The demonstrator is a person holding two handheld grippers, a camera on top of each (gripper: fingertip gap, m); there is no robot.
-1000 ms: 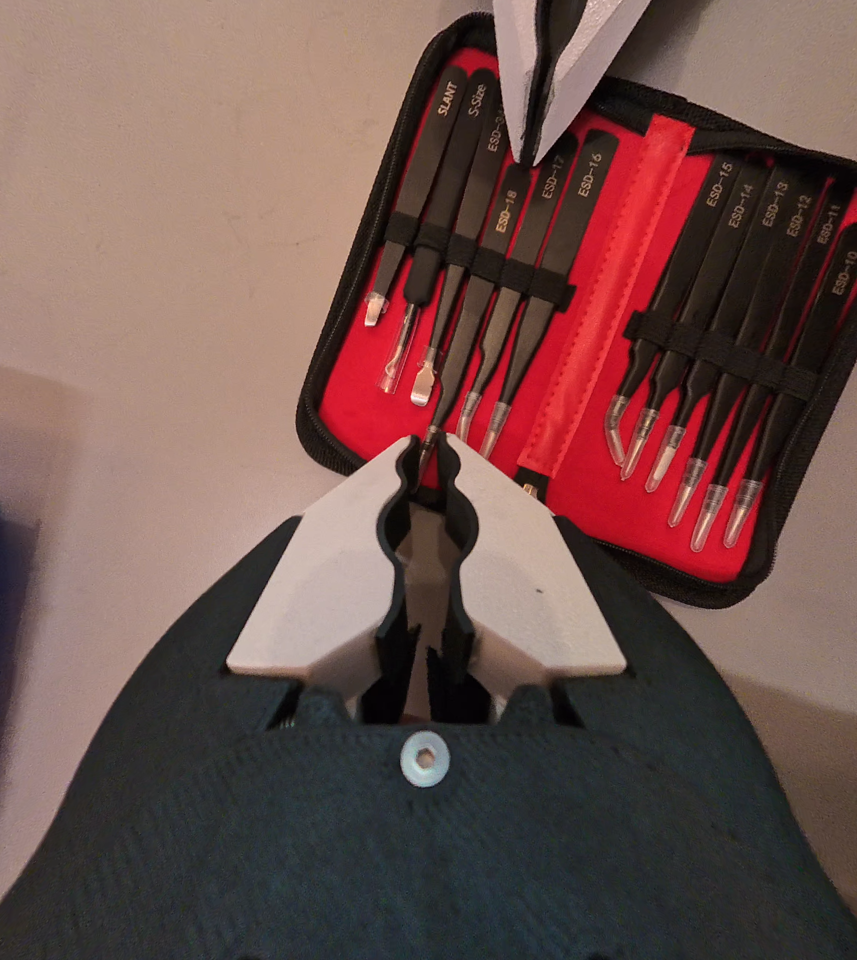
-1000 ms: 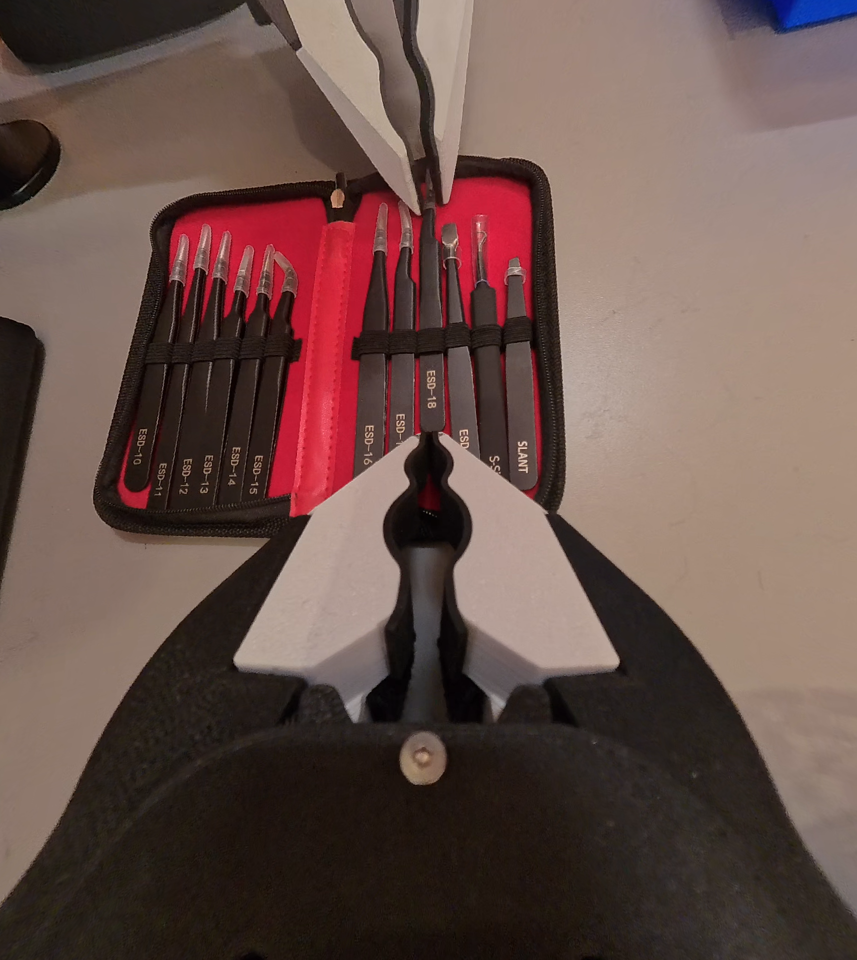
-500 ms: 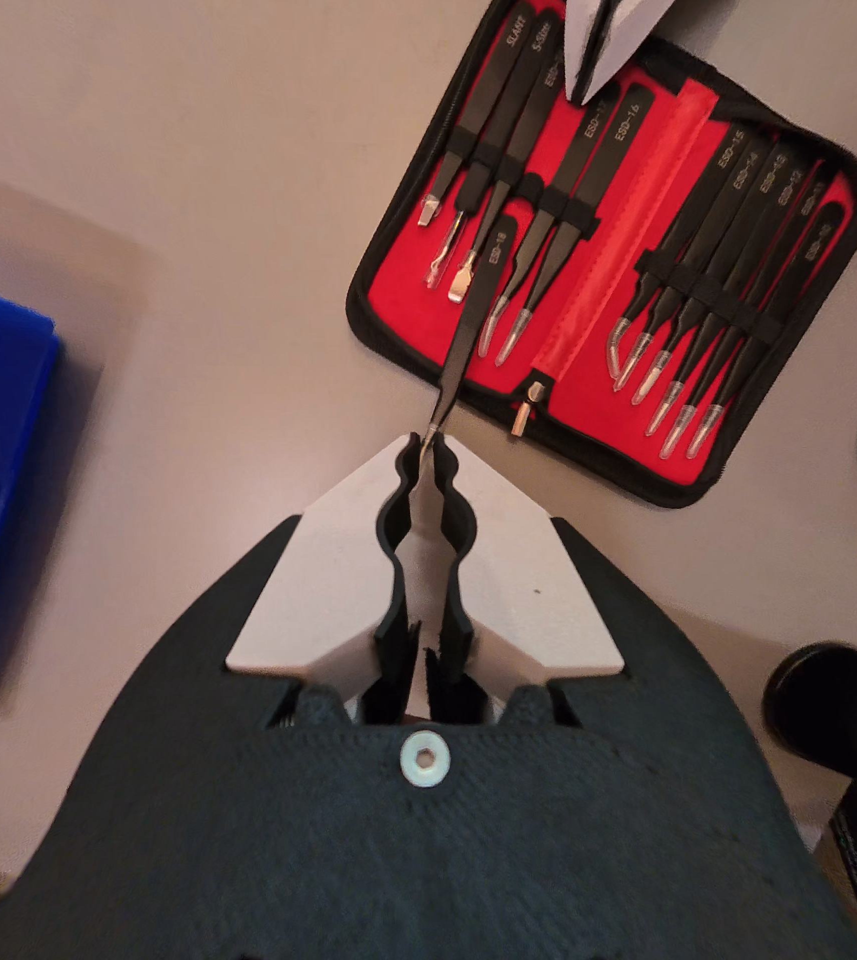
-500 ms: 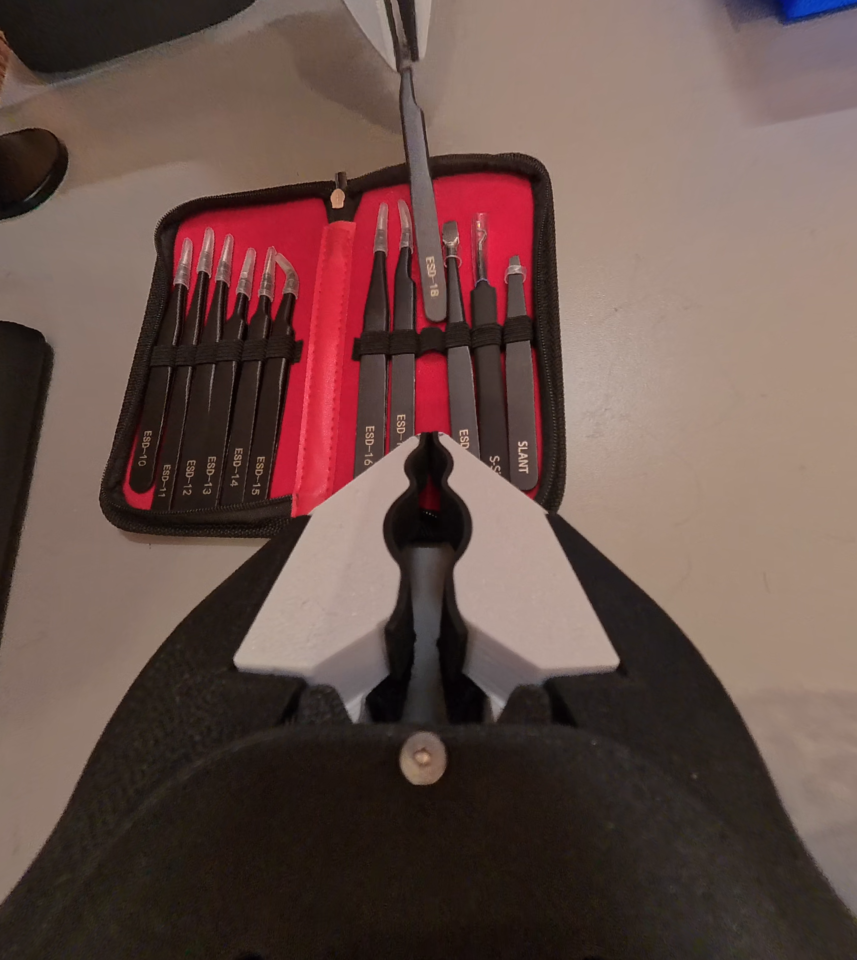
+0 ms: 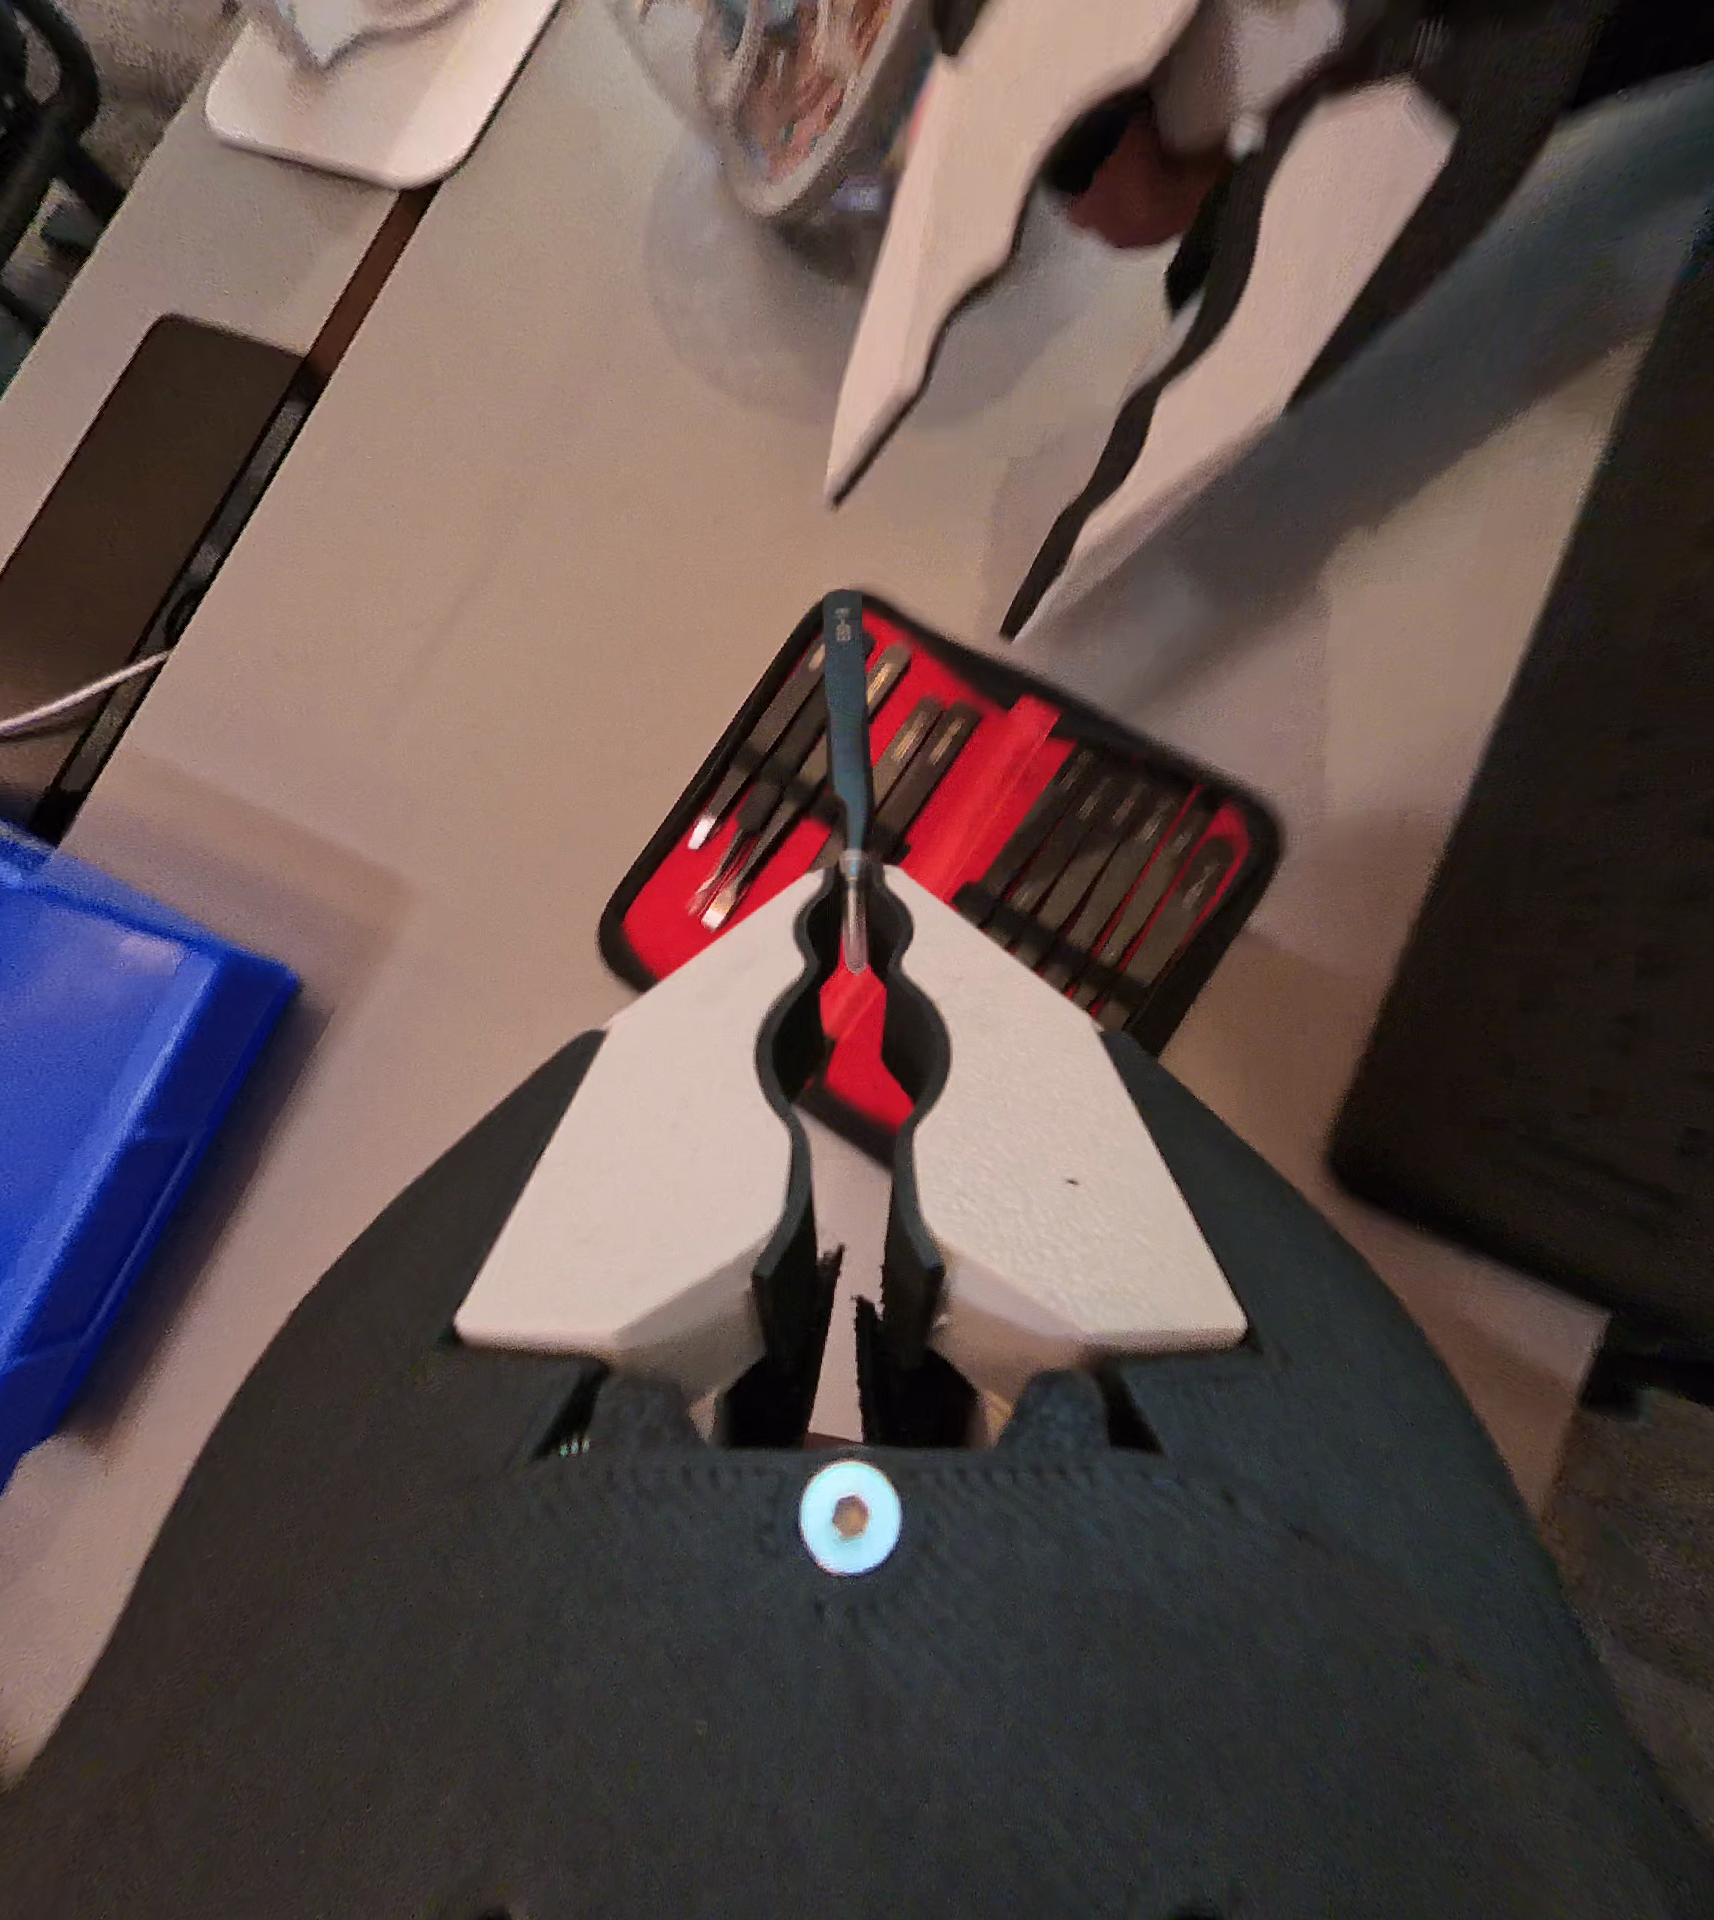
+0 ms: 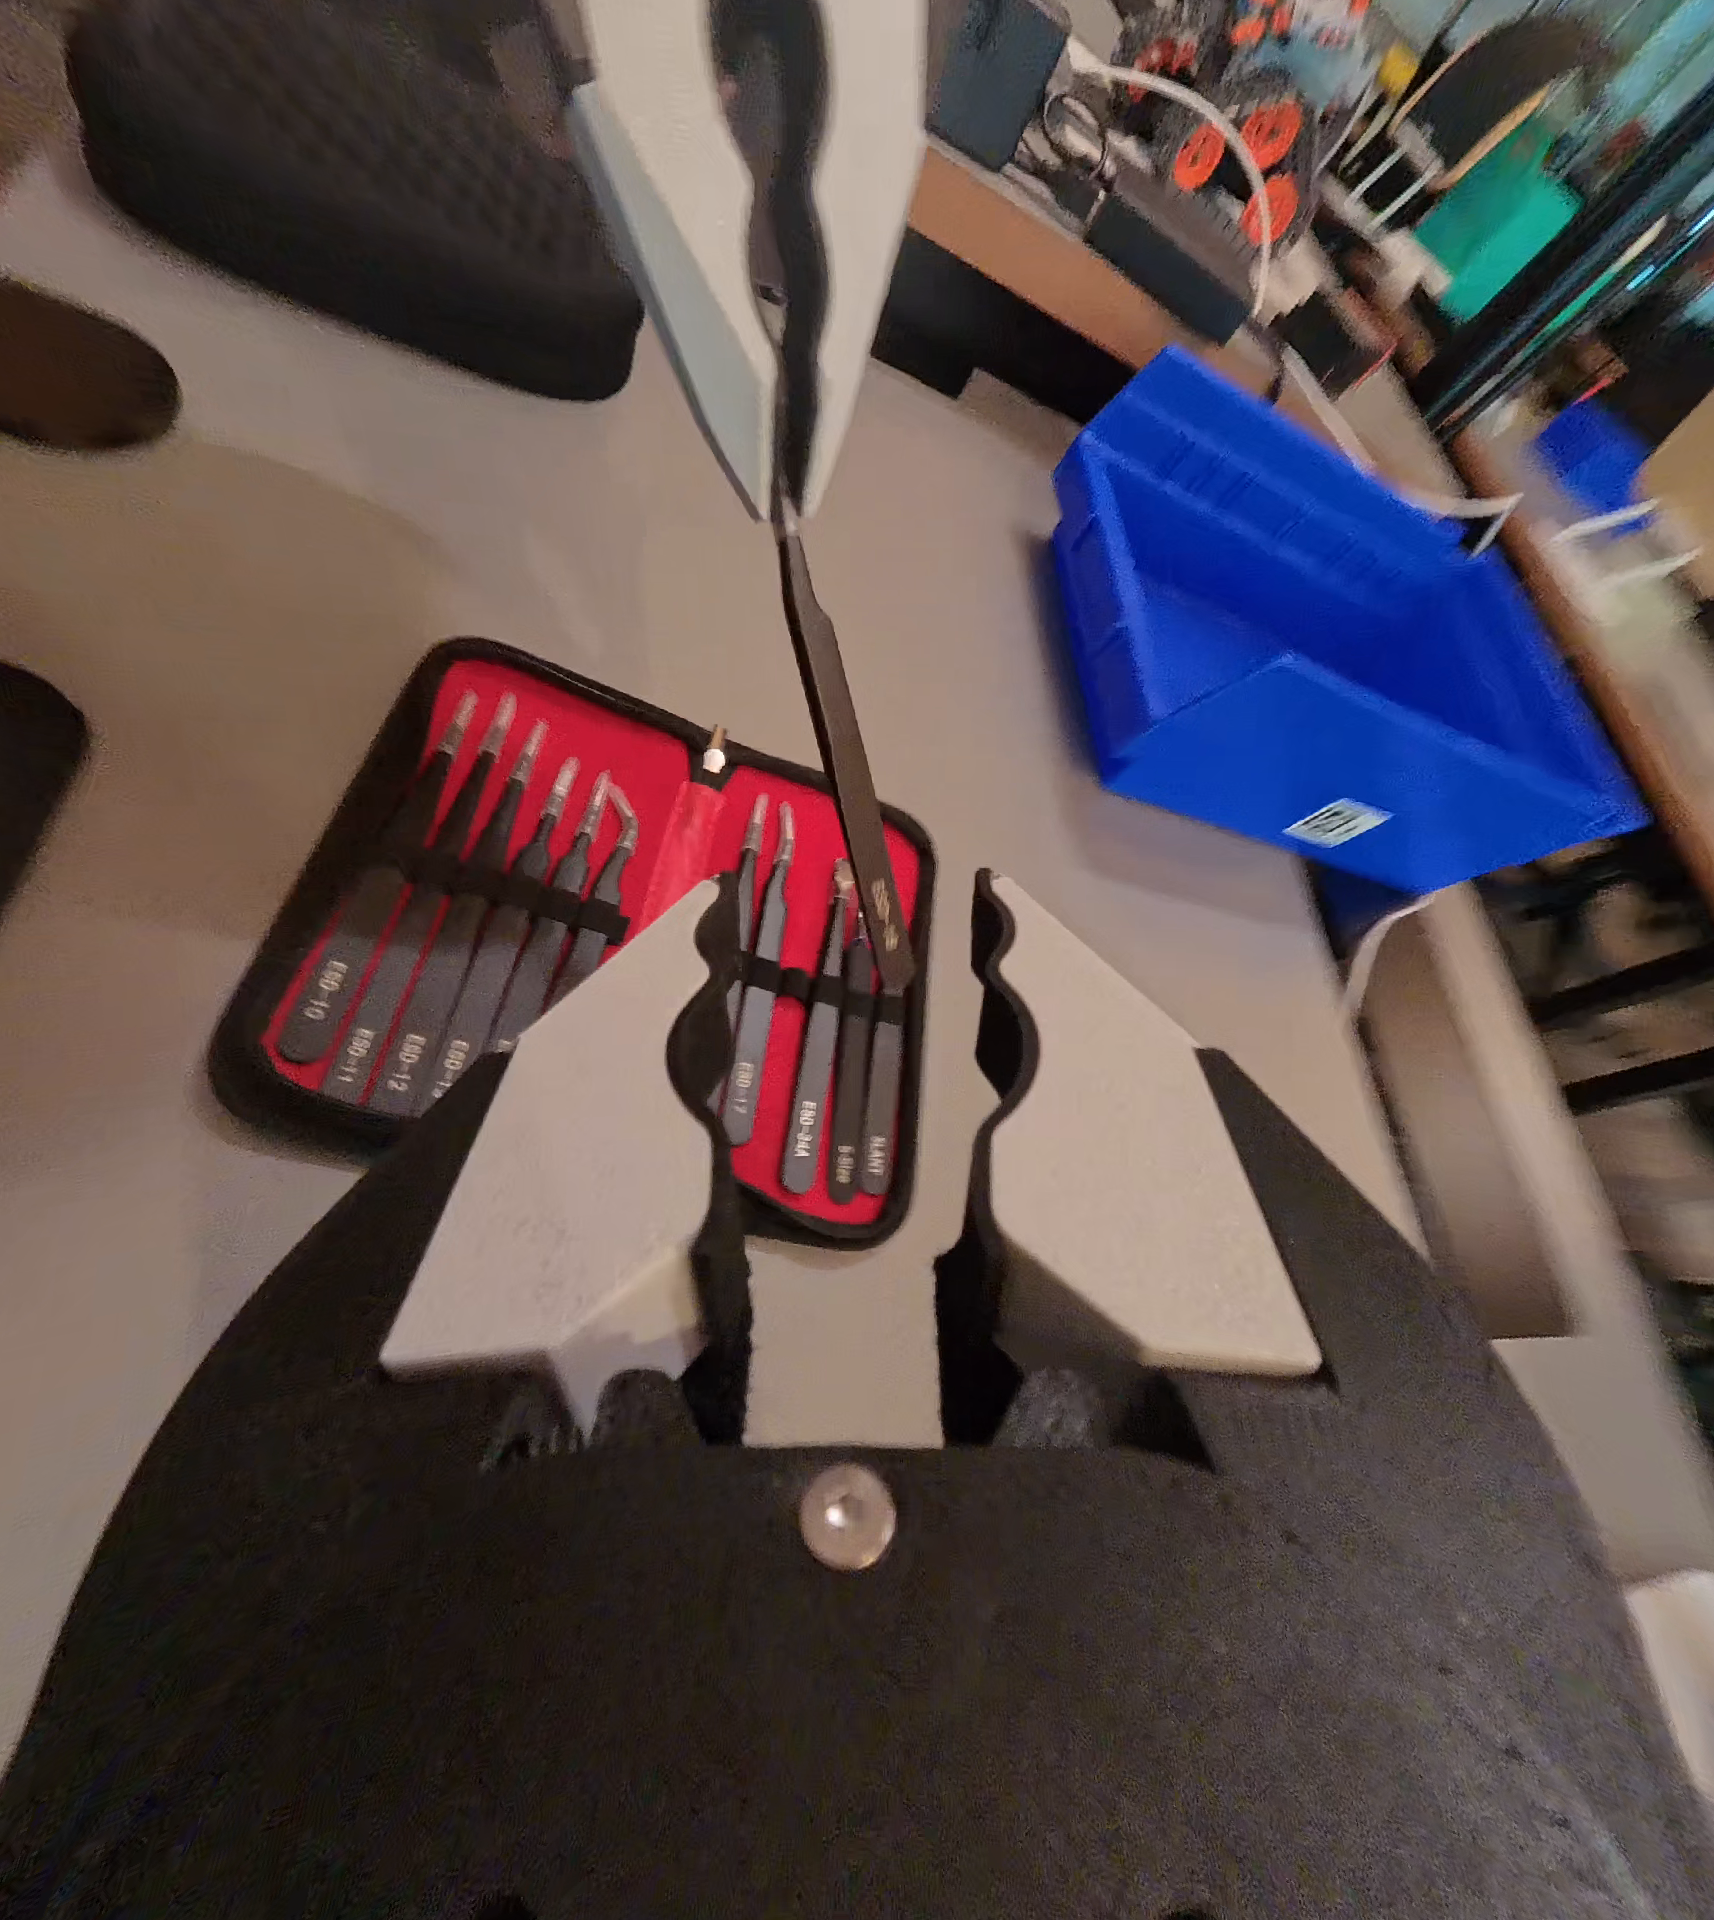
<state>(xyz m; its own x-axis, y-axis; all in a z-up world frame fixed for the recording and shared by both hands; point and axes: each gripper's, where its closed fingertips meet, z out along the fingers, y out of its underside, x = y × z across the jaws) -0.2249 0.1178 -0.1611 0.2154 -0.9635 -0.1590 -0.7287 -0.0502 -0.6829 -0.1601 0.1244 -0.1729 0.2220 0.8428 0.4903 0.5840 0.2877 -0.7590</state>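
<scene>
— What do the grippers look like?
— The left gripper has two pale grey wedge fingers with wavy black inner edges, set in a rough black shell.
— And the right gripper?
— The same build. A round silver screw sits in the middle of each shell.

Jar blurred, cut off by top edge.

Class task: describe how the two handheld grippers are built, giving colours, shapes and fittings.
The left gripper and right gripper match: a broad, textured black body, two pale grey wedge-shaped fingers lined with wavy black inner pads, and one silver screw centred on the body. No cables show.
</scene>
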